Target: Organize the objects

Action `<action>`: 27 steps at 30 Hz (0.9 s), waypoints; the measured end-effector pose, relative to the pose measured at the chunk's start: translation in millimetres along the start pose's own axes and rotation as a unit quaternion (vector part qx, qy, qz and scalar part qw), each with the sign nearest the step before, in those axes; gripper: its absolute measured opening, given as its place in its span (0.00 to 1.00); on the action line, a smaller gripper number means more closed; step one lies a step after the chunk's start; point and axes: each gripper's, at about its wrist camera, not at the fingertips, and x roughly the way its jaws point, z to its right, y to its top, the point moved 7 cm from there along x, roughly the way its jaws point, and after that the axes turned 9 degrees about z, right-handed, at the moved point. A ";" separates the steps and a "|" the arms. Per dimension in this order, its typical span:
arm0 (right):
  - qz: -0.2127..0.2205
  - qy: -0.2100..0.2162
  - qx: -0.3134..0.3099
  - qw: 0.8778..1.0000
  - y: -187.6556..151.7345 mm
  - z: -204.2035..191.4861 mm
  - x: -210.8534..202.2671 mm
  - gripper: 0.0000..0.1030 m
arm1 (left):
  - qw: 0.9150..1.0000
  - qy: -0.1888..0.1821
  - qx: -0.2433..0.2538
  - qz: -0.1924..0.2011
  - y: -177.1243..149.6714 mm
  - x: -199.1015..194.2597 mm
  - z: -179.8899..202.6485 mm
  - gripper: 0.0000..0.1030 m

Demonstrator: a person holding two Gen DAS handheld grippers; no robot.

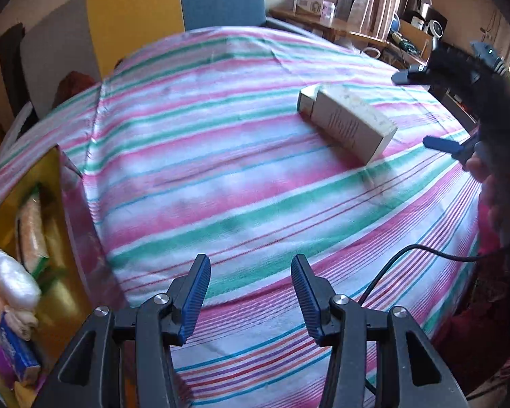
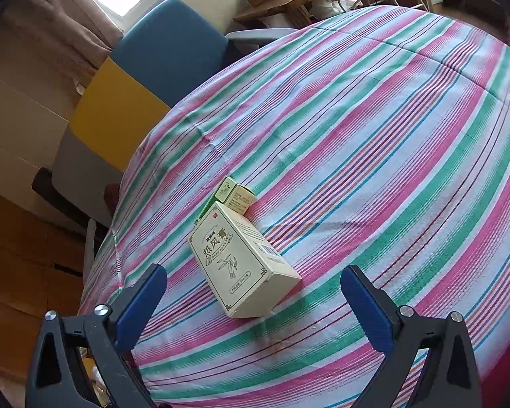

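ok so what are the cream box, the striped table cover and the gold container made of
Cream box: looks like thin printed cardboard with a matte finish; it has sharp folded edges, printed text and a barcode.
Striped table cover: woven cloth, probably cotton; it is matte, with creases and a visible seam.
Gold container: glossy and reflective, perhaps foil-faced card or plastic; it is blurred, so I cannot be sure.

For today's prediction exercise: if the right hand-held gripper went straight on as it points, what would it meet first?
Probably the large cream box, lying on the striped tablecloth between the open right hand-held gripper fingers; depth is uncertain.
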 end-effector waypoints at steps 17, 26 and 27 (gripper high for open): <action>-0.030 -0.054 -0.106 0.992 -14.4 -17.9 14.2 1.00 | 1.000 -0.011 0.015 0.002 -14.4 16.4 14.2 0.64; -0.083 -0.119 -0.251 0.957 -16.4 -40.7 50.1 0.99 | 1.000 -0.020 0.006 0.010 -16.1 15.9 12.1 0.66; -0.097 -0.125 -0.268 0.950 -17.1 -42.8 58.5 0.96 | 1.000 -0.022 0.003 0.010 -16.5 15.4 11.6 0.67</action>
